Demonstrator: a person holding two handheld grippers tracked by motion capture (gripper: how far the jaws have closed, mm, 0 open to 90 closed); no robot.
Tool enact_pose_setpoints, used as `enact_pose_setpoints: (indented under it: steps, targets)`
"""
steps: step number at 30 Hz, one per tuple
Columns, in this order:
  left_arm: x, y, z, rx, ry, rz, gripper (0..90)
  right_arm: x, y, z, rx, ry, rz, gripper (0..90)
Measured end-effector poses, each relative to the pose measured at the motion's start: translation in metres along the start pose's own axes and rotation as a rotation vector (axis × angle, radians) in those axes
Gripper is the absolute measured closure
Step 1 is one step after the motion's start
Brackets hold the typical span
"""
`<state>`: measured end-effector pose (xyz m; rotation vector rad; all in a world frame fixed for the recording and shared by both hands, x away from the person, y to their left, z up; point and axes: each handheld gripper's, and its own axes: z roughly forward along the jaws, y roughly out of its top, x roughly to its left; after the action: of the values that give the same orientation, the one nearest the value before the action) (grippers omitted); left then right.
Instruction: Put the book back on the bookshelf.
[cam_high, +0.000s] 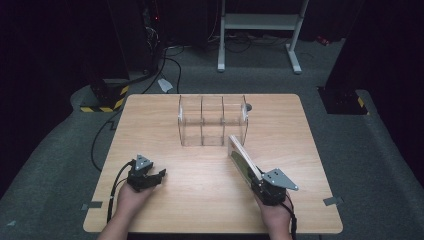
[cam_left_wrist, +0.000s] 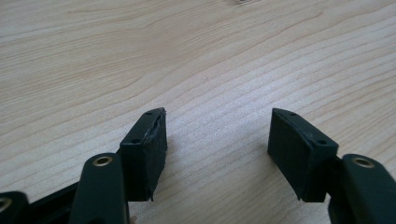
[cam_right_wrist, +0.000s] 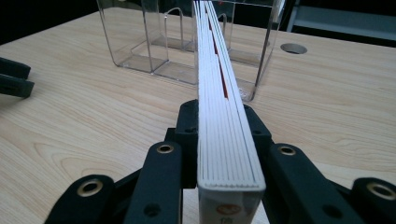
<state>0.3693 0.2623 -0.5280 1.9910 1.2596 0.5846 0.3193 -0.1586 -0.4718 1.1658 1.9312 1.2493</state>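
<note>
A clear plastic organizer (cam_high: 212, 120) with three compartments stands at the middle back of the wooden table (cam_high: 150, 135). My right gripper (cam_high: 256, 181) is shut on a thin book (cam_high: 243, 158), held on edge above the table and pointing toward the organizer's right end. In the right gripper view the book's white page edge (cam_right_wrist: 219, 93) runs from between the jaws up to the organizer (cam_right_wrist: 154, 42). My left gripper (cam_high: 157, 176) rests low at the table's front left, open, with nothing between its pads (cam_left_wrist: 152, 149).
A round cable hole (cam_high: 248, 107) sits in the table just right of the organizer. Behind the table stand a white metal frame (cam_high: 260, 30), cables on grey carpet, and a yellow-black striped base (cam_high: 107, 100) at the left.
</note>
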Motion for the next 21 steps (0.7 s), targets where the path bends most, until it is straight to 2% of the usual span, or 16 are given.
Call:
enact_pose_setpoints:
  steps: [3,7,12,21]
  targets:
    - [0.000,-0.001,-0.001,0.003,0.002,0.009,36.4,0.002,0.000,0.000,0.003,-0.005,-0.005,74.9]
    - [-0.002,-0.002,-0.002,-0.001,0.000,-0.002,36.2,0.007,0.002,0.000,0.012,-0.031,-0.015,75.4]
    - [-0.003,-0.002,-0.003,0.001,0.003,-0.006,36.0,0.007,0.005,0.000,0.002,-0.024,0.017,75.6]
    - [-0.002,-0.002,-0.002,0.001,0.000,-0.002,35.9,0.002,0.016,-0.002,-0.027,-0.031,0.031,75.6]
